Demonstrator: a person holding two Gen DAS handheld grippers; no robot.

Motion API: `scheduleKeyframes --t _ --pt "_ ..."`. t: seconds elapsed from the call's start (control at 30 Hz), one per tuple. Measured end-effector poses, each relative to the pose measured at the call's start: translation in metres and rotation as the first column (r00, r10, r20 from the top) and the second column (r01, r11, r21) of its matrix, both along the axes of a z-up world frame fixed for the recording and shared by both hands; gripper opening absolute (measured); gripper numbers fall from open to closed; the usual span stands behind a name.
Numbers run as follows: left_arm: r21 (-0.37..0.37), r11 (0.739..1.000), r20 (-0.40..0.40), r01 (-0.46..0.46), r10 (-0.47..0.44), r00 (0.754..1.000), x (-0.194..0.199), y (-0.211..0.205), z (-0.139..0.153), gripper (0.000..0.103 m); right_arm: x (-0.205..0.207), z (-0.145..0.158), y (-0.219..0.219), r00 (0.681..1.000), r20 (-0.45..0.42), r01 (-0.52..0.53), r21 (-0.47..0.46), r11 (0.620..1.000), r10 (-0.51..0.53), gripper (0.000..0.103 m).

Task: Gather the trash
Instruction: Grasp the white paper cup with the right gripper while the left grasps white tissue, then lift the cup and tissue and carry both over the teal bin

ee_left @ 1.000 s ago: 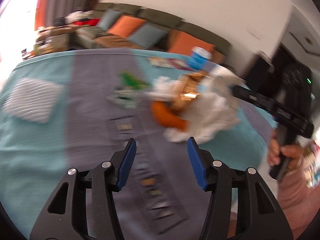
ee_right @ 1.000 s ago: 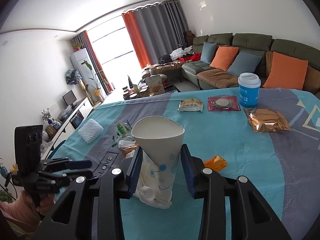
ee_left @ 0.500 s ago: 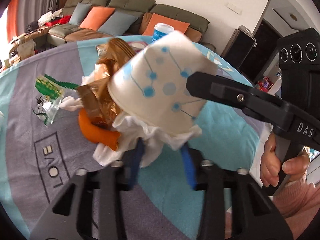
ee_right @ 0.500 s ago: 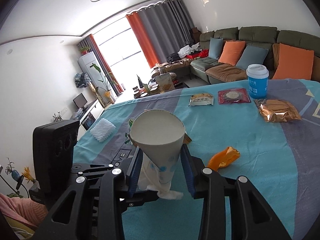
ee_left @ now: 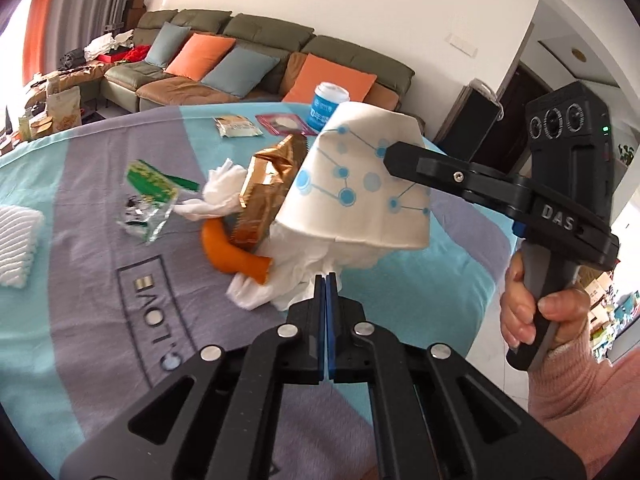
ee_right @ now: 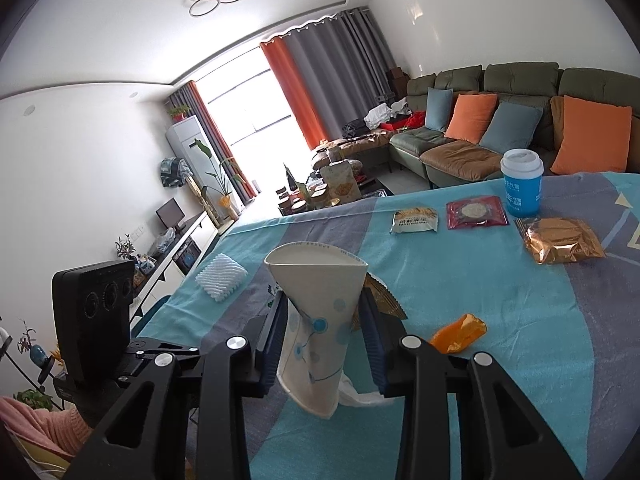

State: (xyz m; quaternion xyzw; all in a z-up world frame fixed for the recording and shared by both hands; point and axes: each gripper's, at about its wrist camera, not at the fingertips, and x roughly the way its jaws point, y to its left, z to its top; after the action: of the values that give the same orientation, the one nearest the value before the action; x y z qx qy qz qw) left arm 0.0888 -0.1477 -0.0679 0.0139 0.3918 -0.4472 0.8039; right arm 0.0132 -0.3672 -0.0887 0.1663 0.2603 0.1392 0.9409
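Observation:
A crushed white paper cup [ee_right: 320, 320] with blue dots hangs above the table, and my right gripper [ee_right: 322, 312] is shut on its middle. In the left wrist view the cup [ee_left: 360, 184] sits at the centre with one right finger [ee_left: 440, 168] across it. White tissue [ee_left: 296, 276] spills from its lower end. My left gripper [ee_left: 325, 280] is shut on that tissue just under the cup. An orange wrapper [ee_left: 228, 248], a gold wrapper [ee_left: 268, 184] and a green wrapper [ee_left: 154, 184] lie on the cloth behind.
A teal and grey cloth [ee_right: 520, 320] covers the table. On it are a blue lidded cup [ee_right: 520, 188], a gold packet [ee_right: 560, 240], two snack packets [ee_right: 414, 220], and a white foam pad [ee_right: 220, 276]. A sofa stands beyond the far edge.
My left gripper went from open over the cloth to up under the cup, closing on the hanging tissue. The right gripper kept holding the cup almost still.

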Motion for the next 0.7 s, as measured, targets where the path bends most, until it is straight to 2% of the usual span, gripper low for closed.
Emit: scheduleKeyframes --t 0.07,0.1,0.13,0.2,0.4,0.6,0.7 --pt "-0.003 1.0 0.012 0.001 -0.001 1.0 -0.003 0.007 0.003 0.001 0.001 0.0 0.0 1.0 -0.003 0.003 0.003 1.0 -0.003 0.034" --pt "0.01 1.0 0.014 0.003 -0.003 1.0 -0.003 0.006 0.002 0.006 0.001 -0.001 0.0 1.0 -0.004 0.008 0.0 1.0 -0.008 0.034" --pt "0.018 1.0 0.009 0.003 -0.004 1.0 -0.003 0.005 0.002 0.028 0.002 0.0 -0.001 1.0 -0.005 0.013 0.004 1.0 -0.013 0.034" --pt "0.033 0.999 0.016 0.008 -0.009 1.0 -0.002 -0.002 -0.002 0.042 0.002 0.0 -0.006 1.0 0.0 0.031 0.013 0.999 -0.031 0.034" --pt "0.09 0.995 -0.007 0.036 -0.036 0.999 0.001 -0.035 -0.017 0.039 -0.002 0.0 -0.019 0.998 0.002 0.066 0.025 0.998 -0.066 0.034" --pt "0.158 0.987 -0.048 0.029 -0.022 0.999 0.014 -0.057 -0.032 0.01 -0.004 -0.007 -0.028 0.997 -0.009 0.075 0.054 0.996 -0.075 0.034" --pt "0.134 0.991 -0.042 0.014 -0.008 0.999 0.015 -0.046 -0.027 0.008 -0.004 -0.007 -0.028 0.998 -0.005 0.068 0.063 0.996 -0.068 0.034"
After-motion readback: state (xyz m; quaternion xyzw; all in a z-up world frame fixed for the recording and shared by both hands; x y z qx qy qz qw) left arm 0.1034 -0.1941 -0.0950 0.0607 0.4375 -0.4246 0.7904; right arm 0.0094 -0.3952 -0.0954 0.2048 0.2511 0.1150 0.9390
